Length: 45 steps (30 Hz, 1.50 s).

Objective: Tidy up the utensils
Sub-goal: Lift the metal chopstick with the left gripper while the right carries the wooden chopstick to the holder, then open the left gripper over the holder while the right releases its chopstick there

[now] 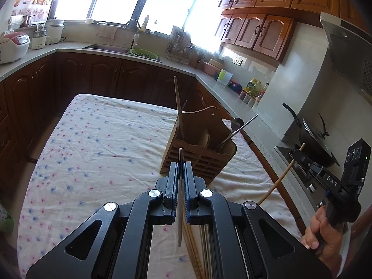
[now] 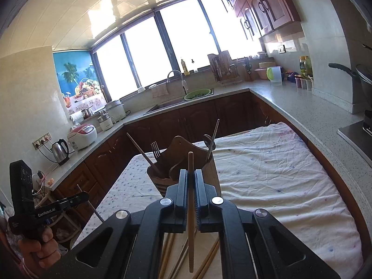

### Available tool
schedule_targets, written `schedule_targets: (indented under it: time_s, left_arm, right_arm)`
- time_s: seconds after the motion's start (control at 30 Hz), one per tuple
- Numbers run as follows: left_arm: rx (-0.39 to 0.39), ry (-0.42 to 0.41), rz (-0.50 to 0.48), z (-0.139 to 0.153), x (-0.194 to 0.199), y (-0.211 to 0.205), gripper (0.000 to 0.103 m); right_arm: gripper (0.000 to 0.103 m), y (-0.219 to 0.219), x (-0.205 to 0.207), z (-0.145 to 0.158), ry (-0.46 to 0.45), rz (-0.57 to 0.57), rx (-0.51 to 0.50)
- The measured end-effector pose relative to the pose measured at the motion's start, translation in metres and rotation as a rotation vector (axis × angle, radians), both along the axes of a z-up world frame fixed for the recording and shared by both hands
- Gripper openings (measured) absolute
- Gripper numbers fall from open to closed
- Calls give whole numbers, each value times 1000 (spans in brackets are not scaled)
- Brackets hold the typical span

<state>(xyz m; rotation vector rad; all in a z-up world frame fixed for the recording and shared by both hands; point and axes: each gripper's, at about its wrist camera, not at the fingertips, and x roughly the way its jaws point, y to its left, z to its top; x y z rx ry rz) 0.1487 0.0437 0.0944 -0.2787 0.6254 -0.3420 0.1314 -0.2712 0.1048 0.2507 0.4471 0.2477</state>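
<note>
Already the job looks partly done: the wooden utensil holder (image 1: 197,148) near the far right edge of the cloth-covered surface (image 1: 104,139) has several pieces standing in it. One compartment holds a wooden chopstick (image 1: 177,107) and a fork (image 2: 155,150); the other holds a metal spoon (image 1: 236,123) and a slim metal stick, both leaning out over the rim.

Each hand-held gripper carries one more piece. The left hand-held gripper (image 1: 181,166) is clamped shut on a thin metal chopstick (image 1: 180,209), held above the surface just short of the holder. The right hand-held gripper (image 2: 191,174) is closed on a wooden chopstick (image 2: 191,209), also short of the holder.

More chopsticks, wooden and metal, lie loose at the near edge beneath the grippers. I judge these remain to be sorted after the two held pieces go in.
</note>
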Motion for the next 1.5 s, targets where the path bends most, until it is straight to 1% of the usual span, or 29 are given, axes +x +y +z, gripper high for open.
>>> schedule_targets:
  time_s: [0.17,0.3,0.57,0.63,0.73,0.87,1.03,1.17,1.3,1.43,1.5]
  left_arm:
    - [3,-40,-5,15,6,-5,4]
    - [10,-98,-3,36,16,-11,4]
    - [28,-247,7,91,54,-27,4]
    - [28,-262,14,98,68,-31,4]
    - [17,-274,34,102,90,-35,4]
    - [10,-273,71,90,114,-42,4]
    - [11,-242,93,57,132,-48,4]
    - [20,-205,94,32,137,-52,4]
    - [35,-173,91,13,138,-53,4]
    - [45,-138,85,-2,142,-53,4]
    - [43,-140,77,-4,141,-54,4]
  right_arm:
    - [5,-3,5,5,-20,-16,13]
    - [5,-3,15,16,-50,-28,10]
    - [5,1,41,60,-193,-70,27]
    - [5,1,50,71,-229,-87,33]
    - [5,0,68,79,-260,-112,36]
    - [5,0,92,74,-265,-137,33]
    - [5,2,112,46,-231,-145,29]
    - [5,5,117,19,-198,-143,23]
    - [5,5,119,-2,-158,-140,23]
    - [6,3,122,-14,-113,-133,27]
    - [6,3,124,-19,-94,-128,22]
